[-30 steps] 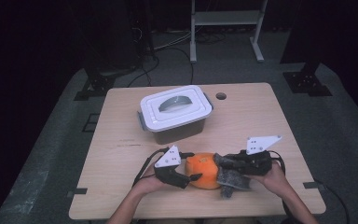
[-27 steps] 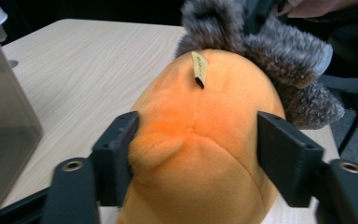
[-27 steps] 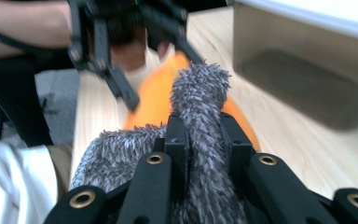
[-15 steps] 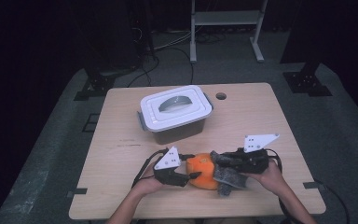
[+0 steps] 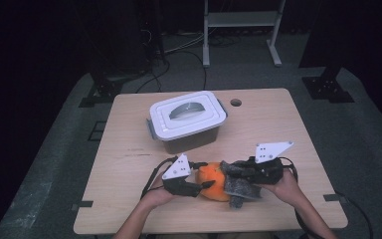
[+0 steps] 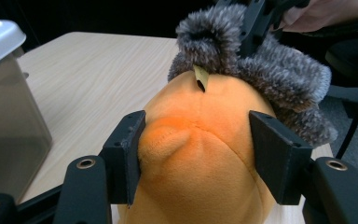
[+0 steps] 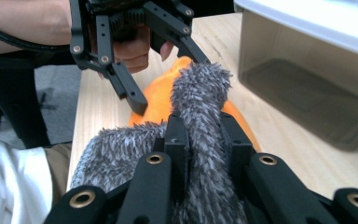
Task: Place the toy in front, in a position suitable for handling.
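With both hand-held grippers on the toy at the near edge of the desk [image 5: 129, 149], I've got it braced from two sides. Left hand-held gripper [image 5: 204, 186] has just been closing, pads now flanking and pressing the orange plush body [image 6: 200, 154]: soft, rounded, stitched seams, dents easily. Right hand-held gripper [image 5: 229, 172] is pinched tight on the grey furry piece [image 7: 200, 116], shaggy pile bunched between its jaws; my guess is it's held so the fur can be pulled against the body. Further back, well apart, sits the lidded plastic box [image 5: 186, 119]: white lid, smoky translucent walls, rigid.
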The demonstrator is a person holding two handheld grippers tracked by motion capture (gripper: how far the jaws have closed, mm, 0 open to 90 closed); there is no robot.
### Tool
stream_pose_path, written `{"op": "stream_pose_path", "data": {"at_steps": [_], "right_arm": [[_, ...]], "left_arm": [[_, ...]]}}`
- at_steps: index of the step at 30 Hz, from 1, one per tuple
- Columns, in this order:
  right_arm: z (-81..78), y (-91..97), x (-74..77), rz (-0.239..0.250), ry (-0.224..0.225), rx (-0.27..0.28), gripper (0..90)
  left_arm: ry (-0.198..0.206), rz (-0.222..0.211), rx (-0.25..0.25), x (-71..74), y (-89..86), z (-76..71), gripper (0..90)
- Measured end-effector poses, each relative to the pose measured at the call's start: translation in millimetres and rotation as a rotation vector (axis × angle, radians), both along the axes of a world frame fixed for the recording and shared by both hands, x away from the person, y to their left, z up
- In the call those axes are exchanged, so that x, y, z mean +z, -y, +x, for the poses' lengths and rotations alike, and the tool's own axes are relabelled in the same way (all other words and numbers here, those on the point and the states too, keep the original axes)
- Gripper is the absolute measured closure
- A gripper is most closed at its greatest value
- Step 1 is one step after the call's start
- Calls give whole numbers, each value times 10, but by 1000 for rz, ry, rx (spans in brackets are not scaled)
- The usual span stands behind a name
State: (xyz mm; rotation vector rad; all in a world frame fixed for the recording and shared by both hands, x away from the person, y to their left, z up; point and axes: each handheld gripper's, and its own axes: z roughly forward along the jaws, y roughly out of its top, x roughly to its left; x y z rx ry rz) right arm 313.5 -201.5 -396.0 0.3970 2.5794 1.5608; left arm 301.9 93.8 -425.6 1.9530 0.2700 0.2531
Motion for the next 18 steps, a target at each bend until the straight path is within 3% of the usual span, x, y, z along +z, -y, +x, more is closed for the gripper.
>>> {"op": "stream_pose_path", "data": {"at_steps": [6, 9, 14, 18], "right_arm": [[9, 135, -102, 0, -33, -25, 762], [9, 139, -57, -5, -29, -29, 763], [-21, -48, 107, -3, 23, 4, 762], [-25, -150, 164, 7, 38, 28, 763]], "left_arm": [[-36, -47, -31, -85, -47, 71, 192], [-80, -48, -38, -191, -26, 105, 181], [-39, 3, -26, -156, 27, 63, 356], [-19, -25, -26, -42, 13, 33, 407]]}}
